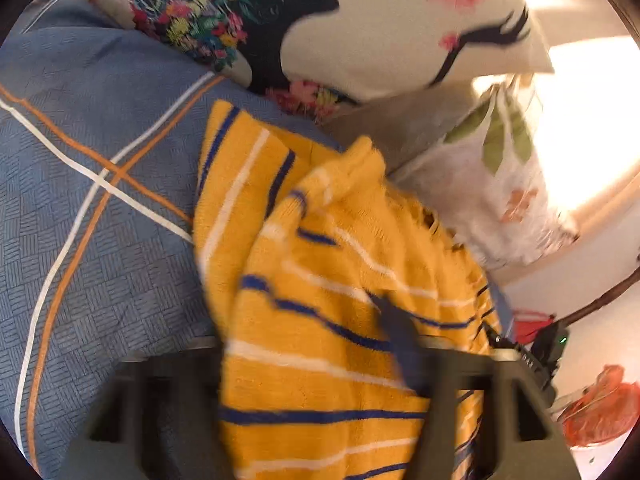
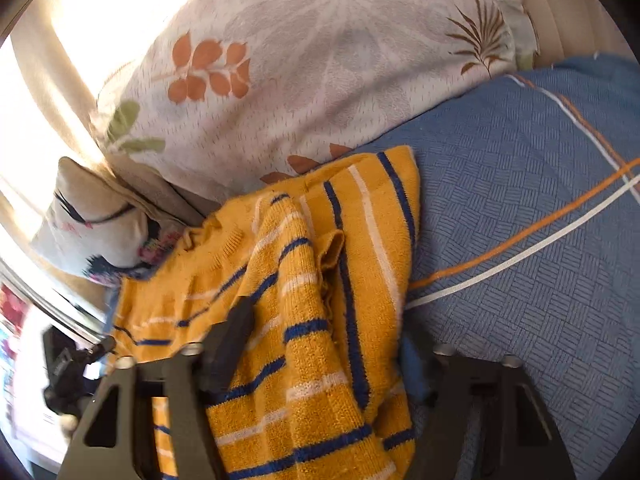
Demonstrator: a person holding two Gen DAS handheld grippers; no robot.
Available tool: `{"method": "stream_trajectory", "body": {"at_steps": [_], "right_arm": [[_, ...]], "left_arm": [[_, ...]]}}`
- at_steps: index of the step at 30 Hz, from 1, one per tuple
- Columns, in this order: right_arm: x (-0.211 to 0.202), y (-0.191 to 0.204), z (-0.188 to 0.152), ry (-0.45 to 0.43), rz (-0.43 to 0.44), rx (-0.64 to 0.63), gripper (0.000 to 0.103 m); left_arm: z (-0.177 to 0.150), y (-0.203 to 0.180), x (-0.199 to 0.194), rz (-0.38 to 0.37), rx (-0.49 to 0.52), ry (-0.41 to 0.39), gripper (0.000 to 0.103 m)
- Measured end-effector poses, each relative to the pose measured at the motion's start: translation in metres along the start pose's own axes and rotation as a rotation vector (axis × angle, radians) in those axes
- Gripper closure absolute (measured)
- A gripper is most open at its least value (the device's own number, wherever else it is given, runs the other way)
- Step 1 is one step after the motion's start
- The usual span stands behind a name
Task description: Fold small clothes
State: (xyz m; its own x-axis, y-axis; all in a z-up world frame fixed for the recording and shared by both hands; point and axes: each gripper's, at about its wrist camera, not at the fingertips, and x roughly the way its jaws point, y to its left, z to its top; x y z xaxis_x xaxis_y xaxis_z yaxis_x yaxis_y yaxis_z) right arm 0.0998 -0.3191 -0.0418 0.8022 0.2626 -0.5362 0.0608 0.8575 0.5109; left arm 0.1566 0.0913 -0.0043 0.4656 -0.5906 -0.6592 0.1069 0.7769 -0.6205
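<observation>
A yellow knitted sweater (image 1: pixel 320 364) with blue and white stripes lies bunched on the bed, and both grippers hold it near the camera. In the left wrist view, my left gripper (image 1: pixel 316 320) is shut on a fold of it. One dark finger (image 1: pixel 398 340) shows and the cloth hides the other. In the right wrist view, the sweater (image 2: pixel 304 320) drapes across my right gripper (image 2: pixel 320 332), which is shut on it. Its left finger (image 2: pixel 232 344) is visible and the other is buried under the knit. A sleeve end (image 2: pixel 332 248) stands up in a fold.
A blue bedspread (image 1: pixel 100 208) (image 2: pixel 520 240) with orange and white lines covers the bed. A leaf-print pillow (image 2: pixel 300 60) and a cream pillow with a black figure and flowers (image 1: pixel 320 20) lie just behind the sweater. The bed edge and red items (image 1: pixel 600 408) are at right.
</observation>
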Motion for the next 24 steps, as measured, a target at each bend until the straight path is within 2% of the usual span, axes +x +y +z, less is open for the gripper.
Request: {"method": "stream_trajectory", "body": {"at_steps": [1,3,8,12,15,18,19,21,23,24], "right_arm": [[0.001,0.004,0.000,0.016,-0.021,-0.023,0.069],[-0.001,0.007,0.004,0.032,-0.012,-0.022,0.077],[-0.023,0.000,0.019,0.058,0.129,0.091,0.081],[-0.042,0.004,0.021,0.081,0.180,0.092,0.083],[-0.043,0.006,0.019,0.093,0.139,0.055,0.082],[-0.023,0.001,0.017,0.139,-0.008,0.026,0.068],[-0.020,-0.002,0.015,0.134,-0.052,0.026,0.057],[-0.024,-0.008,0.014,0.114,-0.068,0.039,0.047],[-0.042,-0.008,0.014,0.057,-0.074,0.047,0.047],[-0.054,-0.003,0.015,0.019,-0.086,0.034,0.047]], "left_arm": [[0.003,0.002,0.000,-0.003,-0.015,0.006,0.079],[0.007,0.004,-0.009,-0.015,-0.051,-0.005,0.081],[0.002,-0.009,-0.038,-0.037,-0.045,-0.017,0.084],[0.002,-0.015,-0.055,-0.015,-0.042,-0.021,0.088],[0.004,-0.008,-0.053,0.024,-0.056,-0.026,0.087],[0.003,0.006,-0.053,0.042,-0.077,-0.056,0.087],[-0.002,0.012,-0.057,0.027,-0.091,-0.065,0.084],[-0.007,0.016,-0.067,0.004,-0.088,-0.080,0.070],[-0.015,0.012,-0.082,0.043,-0.031,-0.123,0.051],[-0.019,0.009,-0.088,0.067,0.002,-0.145,0.046]]}}
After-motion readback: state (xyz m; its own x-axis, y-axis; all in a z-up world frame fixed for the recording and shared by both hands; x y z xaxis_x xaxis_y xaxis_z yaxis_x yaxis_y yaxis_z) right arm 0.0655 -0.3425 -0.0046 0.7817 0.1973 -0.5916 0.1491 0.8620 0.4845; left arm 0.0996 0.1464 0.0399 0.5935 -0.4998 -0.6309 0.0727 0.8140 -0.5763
